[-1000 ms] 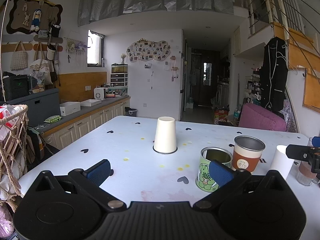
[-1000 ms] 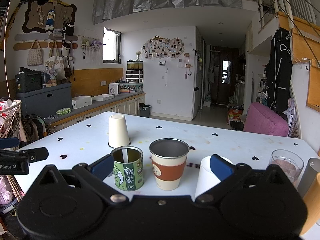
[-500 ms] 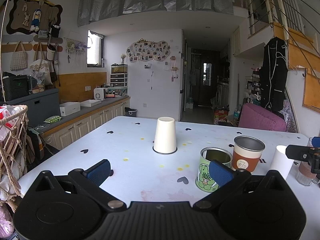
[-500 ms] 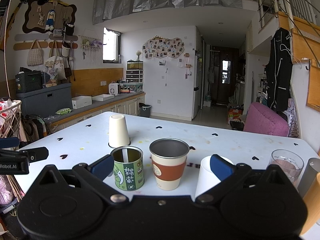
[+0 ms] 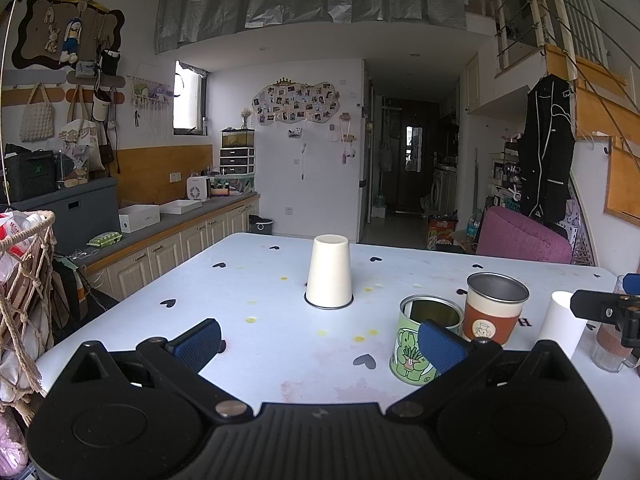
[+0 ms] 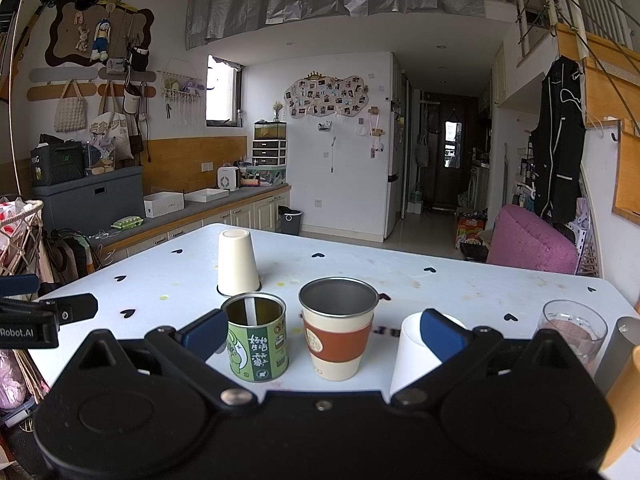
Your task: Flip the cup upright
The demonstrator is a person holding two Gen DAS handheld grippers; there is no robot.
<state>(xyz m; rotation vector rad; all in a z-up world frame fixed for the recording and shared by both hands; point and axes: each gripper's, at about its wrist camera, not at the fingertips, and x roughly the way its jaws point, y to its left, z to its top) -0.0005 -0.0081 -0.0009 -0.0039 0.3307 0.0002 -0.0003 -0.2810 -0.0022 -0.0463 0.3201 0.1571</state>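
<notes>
A cream paper cup [image 5: 329,271] stands upside down on the white table [image 5: 260,280], straight ahead of my left gripper [image 5: 320,342], which is open and empty well short of it. The same cup shows in the right wrist view [image 6: 237,268], far left of centre. My right gripper [image 6: 324,334] is open and empty, low over the table's near edge behind a row of cups. A second white cup [image 6: 416,354] stands upside down by the right gripper's right finger; it also shows in the left wrist view [image 5: 562,326].
A green tin [image 6: 257,342] and a steel cup with a brown sleeve [image 6: 337,332] stand upright in front of the right gripper. A glass [image 6: 572,330] stands at the right. A rope basket [image 5: 24,288] is off the table's left edge.
</notes>
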